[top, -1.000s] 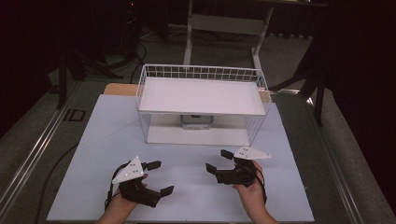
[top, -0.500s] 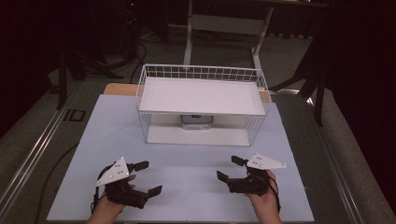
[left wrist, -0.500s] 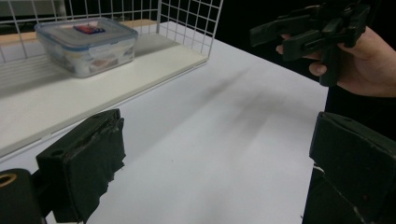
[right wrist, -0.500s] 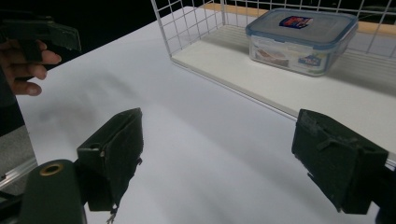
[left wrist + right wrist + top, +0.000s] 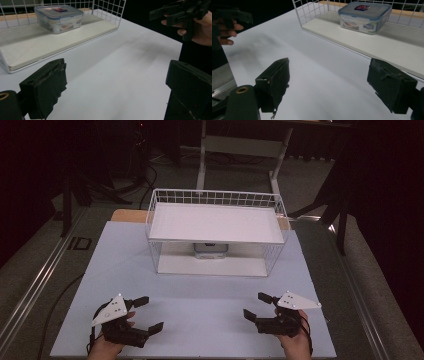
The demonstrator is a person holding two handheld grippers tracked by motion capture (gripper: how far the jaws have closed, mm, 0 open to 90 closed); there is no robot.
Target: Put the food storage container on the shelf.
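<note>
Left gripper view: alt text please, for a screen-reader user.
Two open black jaws of the left gripper frame a bare white table. Beyond, a clear lidded food container sits on the lower shelf of a white wire rack. The right gripper, hand-held, shows top right.

Looks like a lab setup I'm working in: dark room, white table (image 5: pixel 200 320), stand legs (image 5: pixel 202 165) and cables (image 5: pixel 150 175) behind.

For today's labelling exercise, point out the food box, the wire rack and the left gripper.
food box (image 5: pixel 365 16), right gripper view, on its clear front wall
wire rack (image 5: pixel 215 197), high view, on its back rim
left gripper (image 5: pixel 148 314), high view, midway between its fingertips
</note>
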